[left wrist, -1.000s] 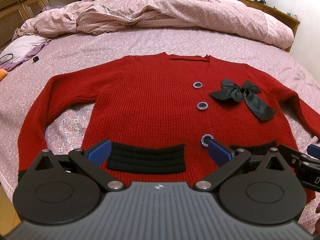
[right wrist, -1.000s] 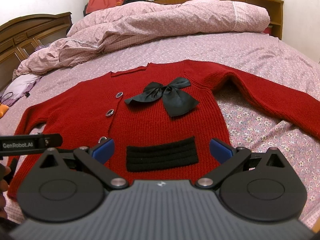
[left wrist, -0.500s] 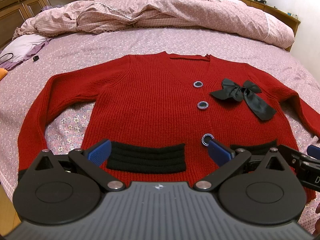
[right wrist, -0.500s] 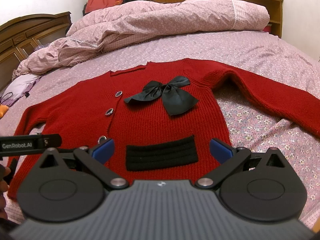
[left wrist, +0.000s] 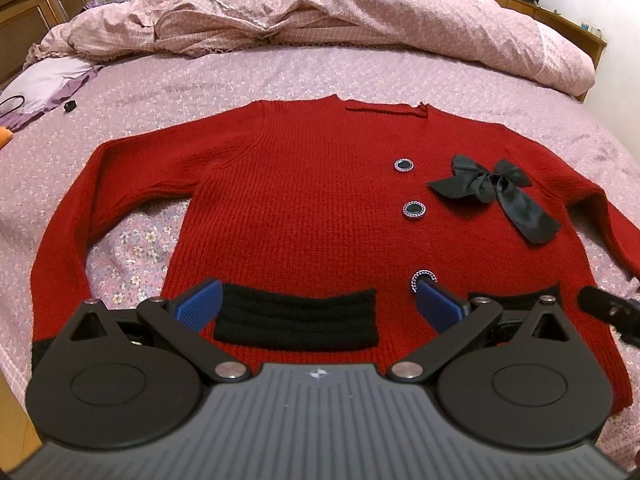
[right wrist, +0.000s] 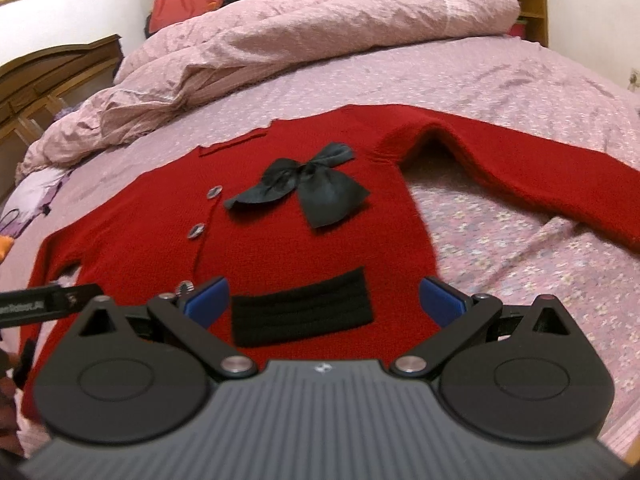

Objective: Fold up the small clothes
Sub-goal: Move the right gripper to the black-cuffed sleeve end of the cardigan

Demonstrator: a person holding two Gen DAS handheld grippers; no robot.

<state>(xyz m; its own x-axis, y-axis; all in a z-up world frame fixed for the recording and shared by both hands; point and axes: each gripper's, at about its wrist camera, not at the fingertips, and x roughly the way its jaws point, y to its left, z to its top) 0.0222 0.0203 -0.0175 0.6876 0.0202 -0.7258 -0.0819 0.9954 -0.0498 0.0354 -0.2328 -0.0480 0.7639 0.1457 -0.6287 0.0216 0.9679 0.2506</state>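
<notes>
A red knit cardigan (left wrist: 288, 208) (right wrist: 288, 248) lies flat, front up, on the bed, both sleeves spread outward. It has a black bow (left wrist: 496, 192) (right wrist: 308, 184), dark round buttons (left wrist: 414, 210) and black pocket bands (left wrist: 296, 320) (right wrist: 300, 312). My left gripper (left wrist: 320, 306) hovers open over the hem at the left pocket band, blue fingertips (left wrist: 200, 306) wide apart, holding nothing. Above the right pocket band my right gripper (right wrist: 324, 300) is open too, with empty blue fingertips (right wrist: 440, 302). Each gripper shows at the edge of the other's view.
A crumpled pink duvet (left wrist: 340, 16) (right wrist: 304, 40) is heaped across the far half of the bed. The flowered pink sheet (left wrist: 132, 240) (right wrist: 500, 248) shows around the cardigan. Pale purple cloth (left wrist: 52, 84) lies at the far left. Wooden bed frame (right wrist: 532, 4) borders the back.
The right wrist view has swung slightly and risen, blurring; the cardigan now sits further left in it. The left gripper has barely moved. The cardigan lies as before.
</notes>
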